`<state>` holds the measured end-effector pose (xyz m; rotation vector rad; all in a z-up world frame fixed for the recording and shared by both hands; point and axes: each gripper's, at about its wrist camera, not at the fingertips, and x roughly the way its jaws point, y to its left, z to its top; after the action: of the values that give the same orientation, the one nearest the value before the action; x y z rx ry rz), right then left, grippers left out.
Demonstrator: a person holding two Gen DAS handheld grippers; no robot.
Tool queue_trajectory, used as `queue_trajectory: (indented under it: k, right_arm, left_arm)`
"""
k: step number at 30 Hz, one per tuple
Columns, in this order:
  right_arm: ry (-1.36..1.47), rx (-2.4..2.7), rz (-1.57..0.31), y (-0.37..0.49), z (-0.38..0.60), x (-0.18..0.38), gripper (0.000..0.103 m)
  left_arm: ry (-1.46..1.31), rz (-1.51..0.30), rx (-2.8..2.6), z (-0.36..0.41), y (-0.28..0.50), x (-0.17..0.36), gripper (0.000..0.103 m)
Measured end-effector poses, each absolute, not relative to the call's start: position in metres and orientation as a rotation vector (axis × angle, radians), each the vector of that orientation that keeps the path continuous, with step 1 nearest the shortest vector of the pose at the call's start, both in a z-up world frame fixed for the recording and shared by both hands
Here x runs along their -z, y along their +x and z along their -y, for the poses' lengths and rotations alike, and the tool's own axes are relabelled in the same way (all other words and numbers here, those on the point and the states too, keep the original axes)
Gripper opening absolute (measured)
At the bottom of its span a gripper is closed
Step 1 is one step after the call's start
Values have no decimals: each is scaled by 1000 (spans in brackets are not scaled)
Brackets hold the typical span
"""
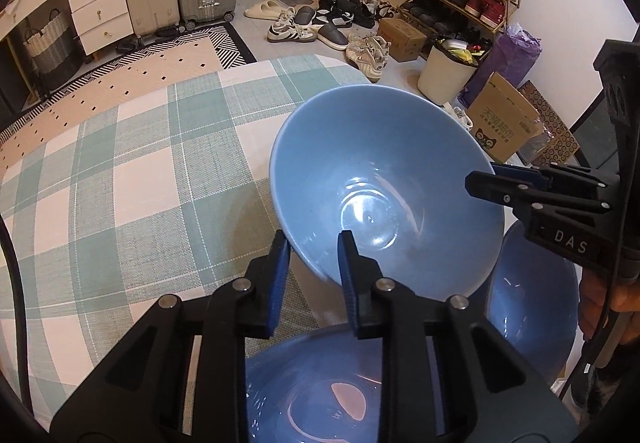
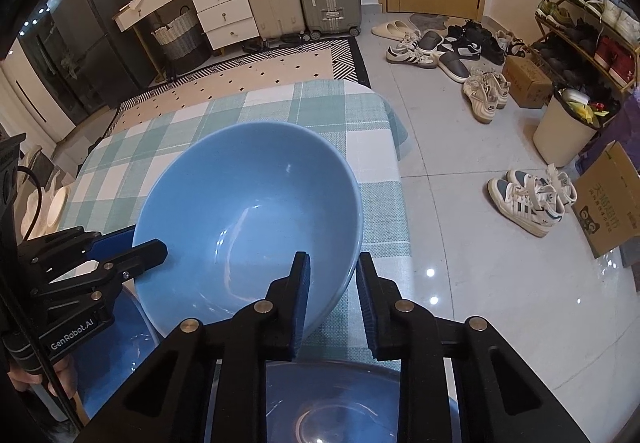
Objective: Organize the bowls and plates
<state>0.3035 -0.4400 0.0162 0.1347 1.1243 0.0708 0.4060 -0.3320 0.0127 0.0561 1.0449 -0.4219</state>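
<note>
Tilted bowl (image 1: 384, 179) clamped at opposite rims: left claw (image 1: 314, 275) frame-bottom, right claw (image 2: 332, 295) likewise; spare bowls below.

The bowl (image 1: 384, 183) is plain pale blue, glossy inside, and two more bowls (image 1: 320, 395) below it look the same blue — one perhaps darker, though shadow may account for that. The tablecloth (image 1: 120, 171) is a check of soft green and white. Both grippers (image 1: 314, 275) are black with blue pads (image 1: 280, 275). The rug (image 2: 260, 79) is cream, dotted with black diamonds, inside a black-and-white striped border.
</note>
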Motion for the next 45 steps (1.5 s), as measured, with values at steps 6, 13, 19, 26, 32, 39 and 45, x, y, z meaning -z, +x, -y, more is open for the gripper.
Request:
queue_trajectory:
  k: [6,13,19,26,32,39,45]
  right_arm:
    - [132,-78,-1104,302,437,-23,24]
    - [130,-80,-1077,294,437,-38,24]
    - [120,-79,-1046,286,432,-56,24]
    - [113,-88,-1007,268,426,-80,24]
    - [108,-97,-985,253,418,-100,24]
    - [100,-108,-948,234,409,-122,24]
    - [101,-126,-923,214,395,-139,24]
  left_arm:
    - [69,-1016,407,331,401,-22,21]
    - [67,-980,413,327,391,-43,21]
    - [68,-938,410,324,377,-66,21]
    - [70,-895,399,317,355,-94,21]
    - [71,-862,393,310,333,-119,21]
    - [62,-820,385,299,301,-149,22]
    - [50,-801,376,286,269,-170,22]
